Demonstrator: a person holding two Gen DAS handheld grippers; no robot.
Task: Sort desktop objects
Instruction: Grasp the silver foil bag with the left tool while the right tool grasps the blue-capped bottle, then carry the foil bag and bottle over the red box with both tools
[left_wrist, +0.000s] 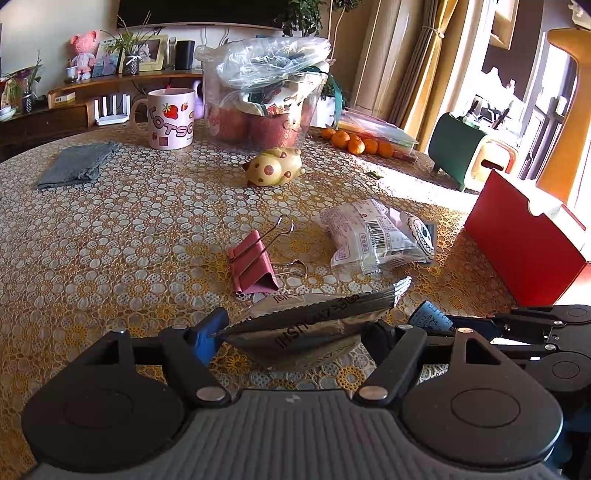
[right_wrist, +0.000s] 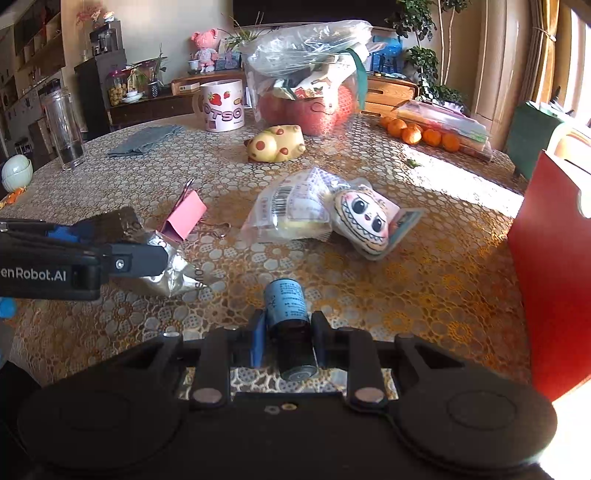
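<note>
Both tongs are gripping at once: the left gripper (left_wrist: 295, 334) is closing its pads on a crinkled silver foil sachet (left_wrist: 310, 325), and the right gripper (right_wrist: 288, 338) is clamping narrow on a small dark cylinder with a pale blue label (right_wrist: 287, 306). Sorting is looking barely begun; ahead of the tongs are still lying a pink metal binder clip (left_wrist: 253, 264), a clear plastic snack packet (left_wrist: 364, 234) and a round cartoon-face charm (right_wrist: 364, 218) touching it. A red card box (right_wrist: 550, 258), standing right of the right tongs, is probably the destination. Only the right view is showing the charm's face; only the left view is showing both sachet pads.
</note>
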